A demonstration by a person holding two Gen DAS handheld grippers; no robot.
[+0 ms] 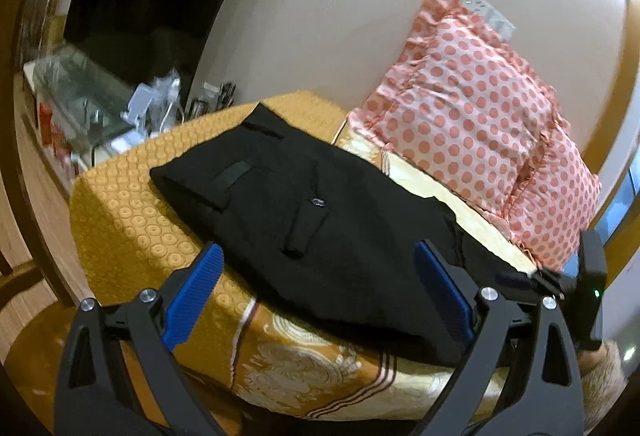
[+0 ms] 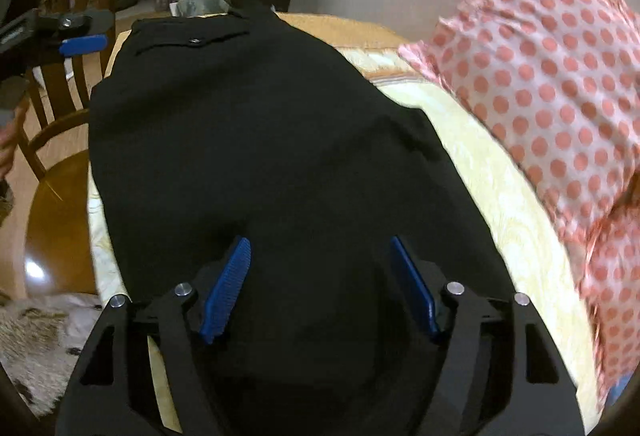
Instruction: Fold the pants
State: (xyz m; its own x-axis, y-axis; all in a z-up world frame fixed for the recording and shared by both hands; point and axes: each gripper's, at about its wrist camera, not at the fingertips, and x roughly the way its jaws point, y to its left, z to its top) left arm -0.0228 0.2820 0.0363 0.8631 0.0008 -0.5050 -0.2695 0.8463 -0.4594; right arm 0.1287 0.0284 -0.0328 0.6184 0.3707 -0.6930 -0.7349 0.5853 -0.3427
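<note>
Black pants (image 1: 304,220) lie folded on a yellow patterned bedspread (image 1: 132,228), waistband and a buttoned back pocket (image 1: 318,201) toward the far end. My left gripper (image 1: 316,256) is open and empty, its blue pads just above the pants' near edge. My right gripper (image 2: 320,244) is open and empty over the lower part of the pants (image 2: 260,140). The left gripper (image 2: 82,45) shows at the far left of the right wrist view, and the right gripper's black body (image 1: 588,296) shows at the right edge of the left wrist view.
A pink polka-dot pillow (image 1: 480,132) leans on the wall beside the pants and shows in the right wrist view (image 2: 560,84). A wooden chair (image 2: 60,124) stands at the bed's left. A cluttered shelf (image 1: 120,108) lies beyond the bed's far corner.
</note>
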